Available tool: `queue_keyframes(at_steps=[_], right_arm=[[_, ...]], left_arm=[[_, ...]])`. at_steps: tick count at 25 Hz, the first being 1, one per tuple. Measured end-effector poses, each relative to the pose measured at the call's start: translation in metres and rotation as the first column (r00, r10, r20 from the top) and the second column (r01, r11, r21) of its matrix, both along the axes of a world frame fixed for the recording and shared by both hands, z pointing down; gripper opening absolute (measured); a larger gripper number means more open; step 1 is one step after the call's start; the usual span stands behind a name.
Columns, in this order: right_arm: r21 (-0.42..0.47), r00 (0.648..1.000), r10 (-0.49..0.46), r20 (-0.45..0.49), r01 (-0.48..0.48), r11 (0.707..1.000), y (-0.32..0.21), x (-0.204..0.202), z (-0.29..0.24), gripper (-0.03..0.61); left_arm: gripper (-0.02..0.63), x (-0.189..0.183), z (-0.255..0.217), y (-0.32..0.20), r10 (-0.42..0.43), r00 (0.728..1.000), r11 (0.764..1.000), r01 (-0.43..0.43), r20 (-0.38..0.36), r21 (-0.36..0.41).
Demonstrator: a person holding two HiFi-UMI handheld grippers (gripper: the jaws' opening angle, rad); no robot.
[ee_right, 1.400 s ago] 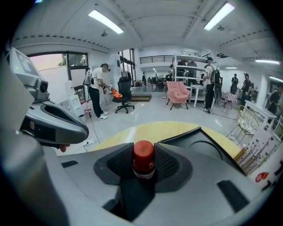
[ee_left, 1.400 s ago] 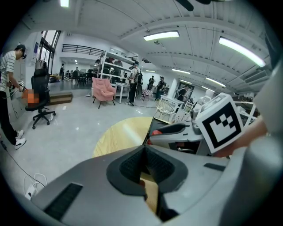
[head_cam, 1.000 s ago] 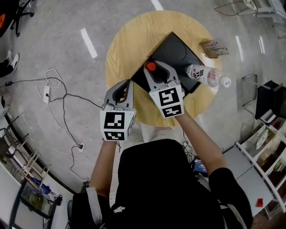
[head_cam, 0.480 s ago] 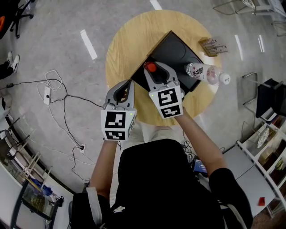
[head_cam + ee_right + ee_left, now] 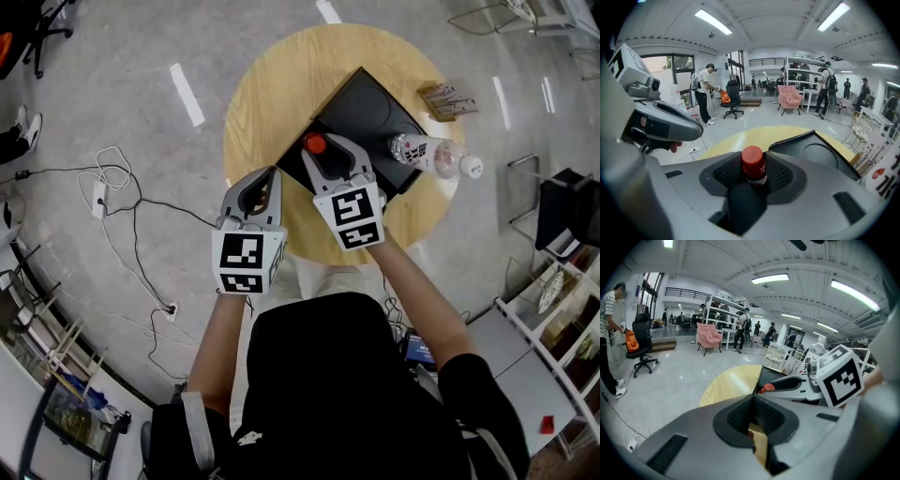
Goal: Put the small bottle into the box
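Note:
A small bottle with a red cap [image 5: 753, 165] stands upright between the ribbed pads of my right gripper [image 5: 317, 150], which is shut on it. Its red cap [image 5: 315, 143] shows above the near left corner of the black box [image 5: 367, 112] on the round wooden table [image 5: 267, 84]. In the right gripper view the black box [image 5: 820, 154] lies just beyond the bottle. My left gripper [image 5: 262, 184] hangs over the table's near left edge, jaws pressed together on nothing, pads [image 5: 740, 416] touching.
A large clear plastic bottle [image 5: 433, 157] with a white cap lies on its side at the table's right edge, beside the box. A small wooden rack [image 5: 448, 99] sits at the far right rim. Cables [image 5: 122, 202] trail on the floor to the left.
The right gripper with the small bottle has barely shifted, a touch right and toward me. The left gripper has not moved.

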State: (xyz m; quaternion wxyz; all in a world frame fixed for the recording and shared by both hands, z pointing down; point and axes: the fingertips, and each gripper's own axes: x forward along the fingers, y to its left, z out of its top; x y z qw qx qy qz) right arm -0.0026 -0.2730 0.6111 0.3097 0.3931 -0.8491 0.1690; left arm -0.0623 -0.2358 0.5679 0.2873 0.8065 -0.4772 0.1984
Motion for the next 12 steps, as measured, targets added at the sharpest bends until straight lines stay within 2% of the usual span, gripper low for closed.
queue_keyframes(at_steps=[12], right_arm=[[-0.012, 0.999, 0.024, 0.041, -0.023, 1.0, 0.0012, 0.0044, -0.0068, 0.155]], left_arm=[[0.009, 0.0023, -0.008, 0.0, 0.002, 1.0, 1.0, -0.002, 0.0, 0.021]])
